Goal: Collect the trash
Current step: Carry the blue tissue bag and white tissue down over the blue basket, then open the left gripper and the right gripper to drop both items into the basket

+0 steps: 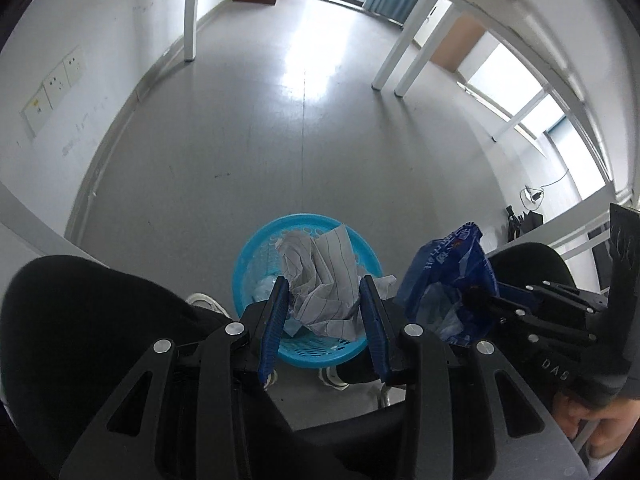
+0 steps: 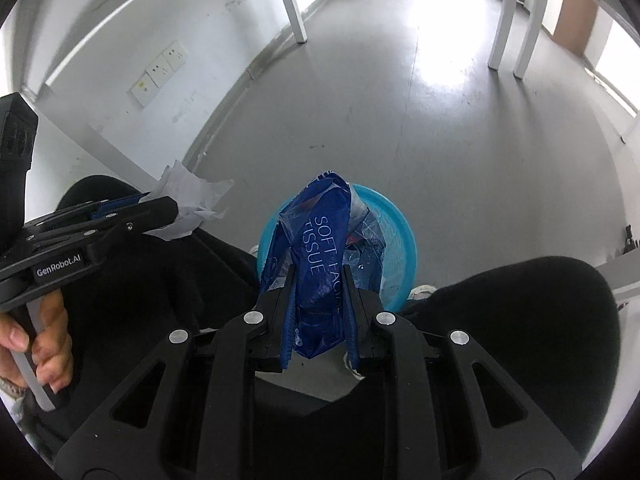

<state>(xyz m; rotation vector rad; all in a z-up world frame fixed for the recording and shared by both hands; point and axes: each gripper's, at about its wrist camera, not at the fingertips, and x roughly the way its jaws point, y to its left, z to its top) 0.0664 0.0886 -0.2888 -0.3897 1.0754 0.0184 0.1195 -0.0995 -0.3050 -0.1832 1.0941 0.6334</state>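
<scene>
Trash held in both tongs above blue basket.

Left gripper (image 1: 324, 312): blue pads closed on crumpled lined paper (image 1: 328, 280), wad bulging up and forward between fingers. Right gripper (image 2: 319, 312): narrow, clamped on blue plastic tissue wrapper (image 2: 320, 256), "SOFT ... TISSUE" print readable, wrapper standing upright out of the tongs. Seen cross-view: paper (image 2: 192, 204) and wrapper (image 1: 444, 280) side by side, apart, not touching. Hand (image 2: 36, 340) on left gripper's handle. Black-clad knees (image 2: 520, 320) flanking both views. Directly below and just beyond the tongs: round blue basket (image 1: 248, 256) on grey floor (image 1: 280, 152), between white shoes (image 1: 208, 304); pale clear plastic inside at left, otherwise screened by paper. Farther out: white table legs (image 1: 190, 12), wall sockets (image 1: 60, 76), windows (image 1: 500, 76).
</scene>
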